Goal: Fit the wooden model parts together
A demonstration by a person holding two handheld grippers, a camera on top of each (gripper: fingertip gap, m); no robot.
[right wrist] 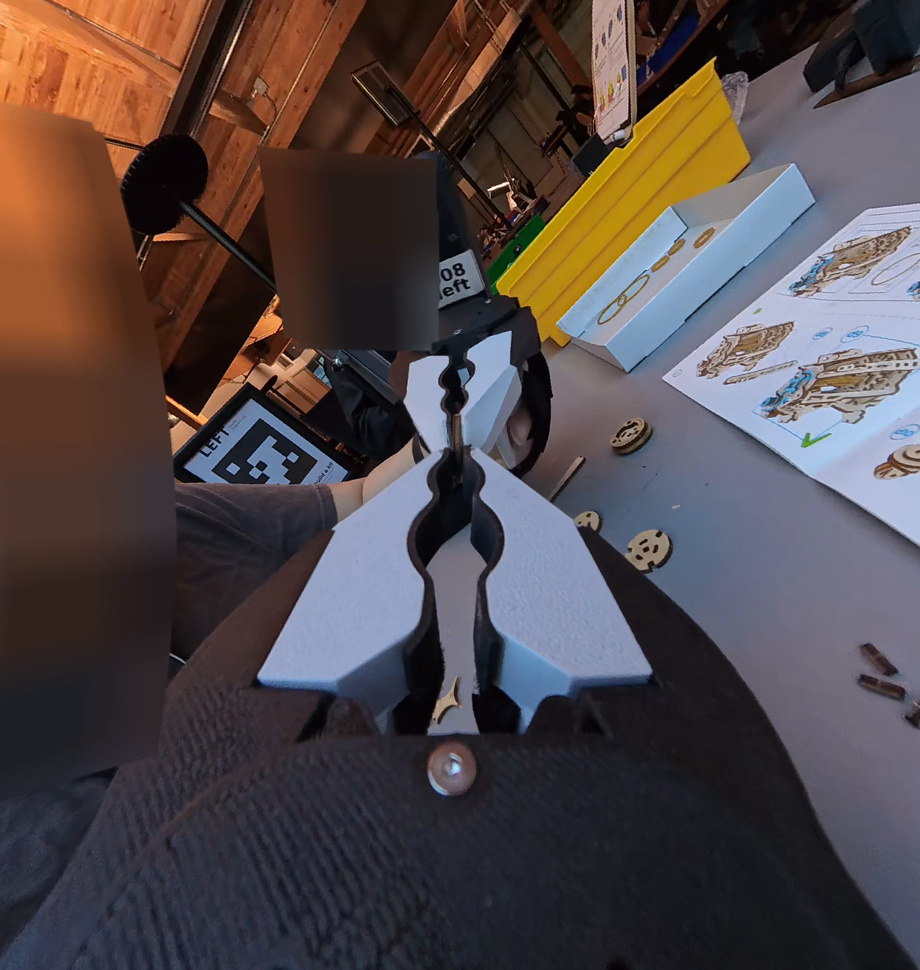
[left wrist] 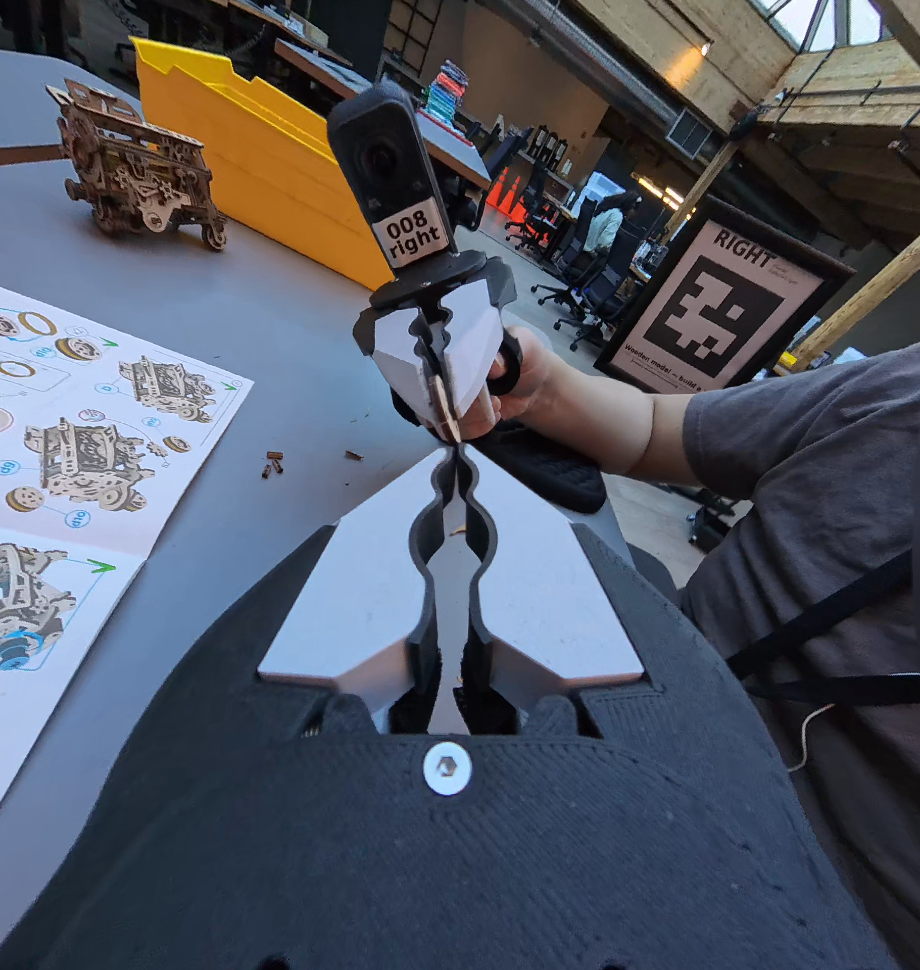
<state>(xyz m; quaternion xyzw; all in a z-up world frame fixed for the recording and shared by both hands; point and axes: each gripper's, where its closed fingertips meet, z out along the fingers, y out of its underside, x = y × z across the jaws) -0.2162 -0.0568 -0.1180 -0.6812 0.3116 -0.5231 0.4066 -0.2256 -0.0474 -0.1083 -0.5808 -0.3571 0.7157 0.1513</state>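
Observation:
A thin wooden disc (left wrist: 443,407) is seen edge-on in mid-air above the grey table (left wrist: 289,341). My right gripper (left wrist: 450,433) is shut on it from the far side in the left wrist view. My left gripper (left wrist: 455,452) is shut, its tips meeting at the disc's near edge. In the right wrist view the thin part (right wrist: 456,441) runs from the left gripper (right wrist: 456,420) into my right gripper (right wrist: 455,467). I cannot tell whether it is one part or two pressed together. The built wooden model vehicle (left wrist: 132,168) stands at the far left.
Instruction sheets (left wrist: 79,420) (right wrist: 841,367) lie on the table. A yellow bin (left wrist: 268,173) (right wrist: 631,220) and a white tray (right wrist: 751,220) with wooden rings stand behind. Loose wooden discs (right wrist: 649,548), small brown pegs (right wrist: 880,682) (left wrist: 272,463) and a black pad (left wrist: 541,472) lie nearby. The tips of both grippers are at nearly the same place. The built wooden model vehicle (left wrist: 132,168) is about 35 cm from both grippers' fingertips.

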